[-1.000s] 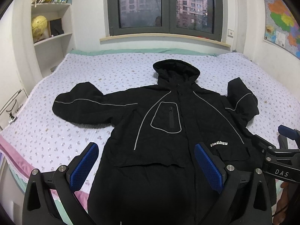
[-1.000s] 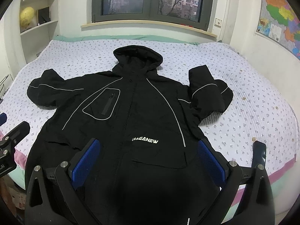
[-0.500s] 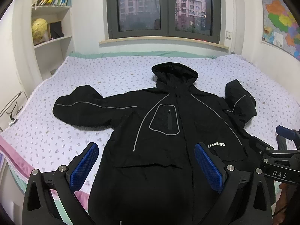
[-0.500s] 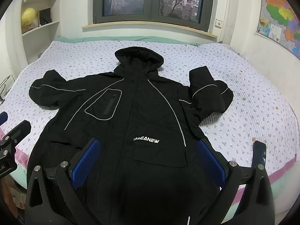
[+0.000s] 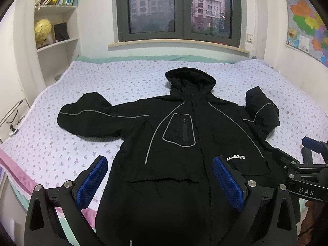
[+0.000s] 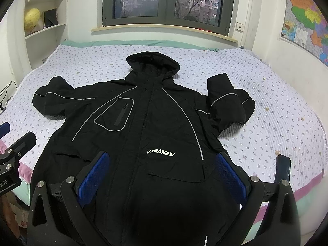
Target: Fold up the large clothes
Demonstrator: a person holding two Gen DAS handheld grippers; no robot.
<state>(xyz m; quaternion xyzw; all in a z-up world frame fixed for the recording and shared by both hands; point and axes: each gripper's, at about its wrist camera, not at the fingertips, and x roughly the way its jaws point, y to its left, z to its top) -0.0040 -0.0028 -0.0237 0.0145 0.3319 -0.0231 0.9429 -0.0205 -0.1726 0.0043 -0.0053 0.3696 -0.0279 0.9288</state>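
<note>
Jacket (image 5: 184, 143), black and hooded, lies face up and spread flat on the bed (image 5: 61, 147), hem hanging over the near edge at 6 o'clock and hood (image 5: 190, 80) pointing to 12 o'clock, toward the window (image 5: 178, 8). Grey piping runs down the chest and along both sleeves, and white lettering sits low on the front. One sleeve (image 5: 90, 116) stretches out flat toward 9 o'clock; the other sleeve (image 6: 227, 102), at 2 o'clock, is bent and bunched on itself, cuff turned up toward the head of the bed. A piped chest pocket (image 6: 116, 114) with a zip lies just at the 9 o'clock side of the front closure.

The left gripper (image 5: 160, 182) hangs above the hem with its blue pads (image 5: 92, 180) spread wide, nothing between them. The right gripper (image 6: 162, 178) hovers just beside it, to the 3 o'clock side, jaws equally wide and empty; each one shows at the edge of the other's camera. Neither touches the cloth, as far as I can tell.

The bedspread is pale with a small flower print, edged in pink and green. A shelf (image 5: 55, 20) at 10 o'clock carries books and a yellow globe (image 5: 42, 28). A coloured map (image 5: 305, 24) hangs on the wall at 2 o'clock.
</note>
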